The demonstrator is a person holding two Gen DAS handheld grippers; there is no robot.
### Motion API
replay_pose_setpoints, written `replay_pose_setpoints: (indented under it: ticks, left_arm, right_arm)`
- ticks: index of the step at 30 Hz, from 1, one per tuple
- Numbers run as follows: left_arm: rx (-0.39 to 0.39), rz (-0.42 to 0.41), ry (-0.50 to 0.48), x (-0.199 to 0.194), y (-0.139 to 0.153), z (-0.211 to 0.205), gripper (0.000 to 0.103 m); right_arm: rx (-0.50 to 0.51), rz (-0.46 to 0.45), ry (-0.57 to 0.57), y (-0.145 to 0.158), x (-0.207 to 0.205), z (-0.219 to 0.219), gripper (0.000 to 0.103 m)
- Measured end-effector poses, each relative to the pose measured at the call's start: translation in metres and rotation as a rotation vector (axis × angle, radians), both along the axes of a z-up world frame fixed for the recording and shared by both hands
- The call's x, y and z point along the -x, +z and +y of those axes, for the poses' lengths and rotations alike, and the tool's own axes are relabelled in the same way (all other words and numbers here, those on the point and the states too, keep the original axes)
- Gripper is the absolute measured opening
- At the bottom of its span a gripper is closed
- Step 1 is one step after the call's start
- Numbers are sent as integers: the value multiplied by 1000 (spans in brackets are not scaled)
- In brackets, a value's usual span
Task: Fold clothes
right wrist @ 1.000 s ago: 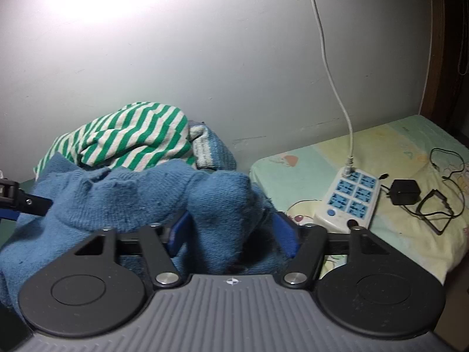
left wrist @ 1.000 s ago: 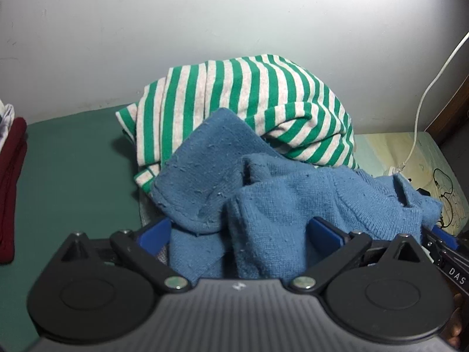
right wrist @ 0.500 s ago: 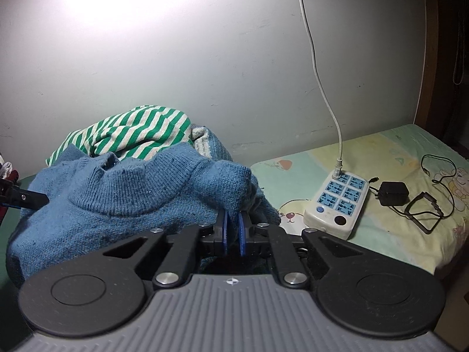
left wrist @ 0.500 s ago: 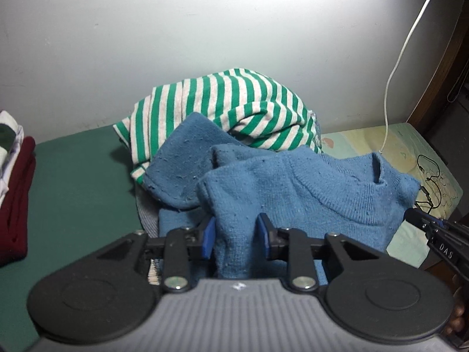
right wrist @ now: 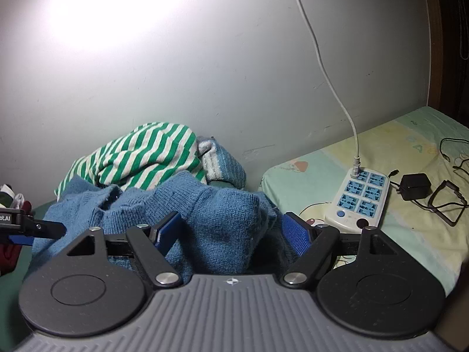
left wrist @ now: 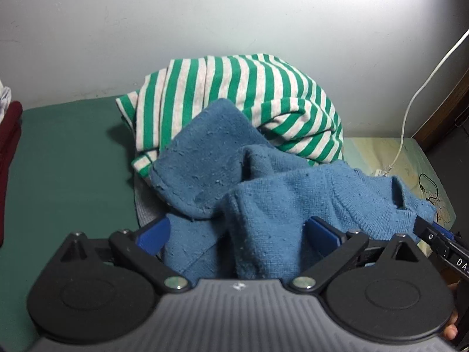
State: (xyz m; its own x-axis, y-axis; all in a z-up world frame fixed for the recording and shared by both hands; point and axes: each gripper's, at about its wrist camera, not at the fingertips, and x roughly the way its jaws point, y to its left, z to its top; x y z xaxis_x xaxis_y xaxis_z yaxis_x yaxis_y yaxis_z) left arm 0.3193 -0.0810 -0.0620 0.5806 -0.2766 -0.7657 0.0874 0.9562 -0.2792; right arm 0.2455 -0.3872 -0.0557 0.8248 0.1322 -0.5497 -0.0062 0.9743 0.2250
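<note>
A blue knit sweater (left wrist: 272, 205) lies crumpled on the bed, in front of a green-and-white striped shirt (left wrist: 234, 102). My left gripper (left wrist: 237, 231) is open, its blue pads wide apart with a fold of the sweater between them. My right gripper (right wrist: 231, 228) is open too, with another bunch of the blue sweater (right wrist: 222, 220) between its pads. The striped shirt (right wrist: 140, 155) lies behind it. The right gripper's tip (left wrist: 433, 234) shows at the left view's right edge; the left gripper's tip (right wrist: 29, 226) shows at the right view's left edge.
A white wall stands close behind the clothes. A power strip (right wrist: 360, 199) with a white cord, a black adapter (right wrist: 414, 186) and cables lie on the patterned sheet (right wrist: 410, 234) to the right. Dark red folded clothes (left wrist: 8, 146) lie at the far left on the green sheet (left wrist: 67, 161).
Half a second ago both grippers were shut on the blue sweater and held it raised. Now both have opened and the sweater has sagged back down.
</note>
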Motion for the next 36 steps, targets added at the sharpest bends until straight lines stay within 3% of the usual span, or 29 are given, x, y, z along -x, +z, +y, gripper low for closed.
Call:
replay_pose_setpoints:
  ticks: [1,3,6,10,16,19,22,28,36]
  left_arm:
    - [11,-3,2,-1,-1,-1,73]
    - [51,-19,-18,4,3,-4,50]
    - [-28,-77,-40,16,13,-17,28]
    - [-66,-132,-40,39,26,-25,15]
    - [-40,-221,-8,112,52,-11,12]
    - [-3,-218,6,155,55,1,11]
    - [-26,-201,-4,193,48,5,10]
    - [-64,-221,-30,252,42,26,10]
    - [-35,-310,-25,314,77,83,10]
  right_arm:
    - [-4,2,9,-2,-2,2,60]
    - [-1,3,19,-4,-2,5,31]
    - [33,-31,21,-2,6,9,18]
    - [69,-88,35,6,32,9,12]
    - [105,-150,74,16,88,-11,10]
    - [89,-135,90,21,117,-20,9]
    - [75,-115,106,27,146,-25,9]
    - [132,-87,162,36,203,-11,9]
    - [140,-141,223,61,267,14,9]
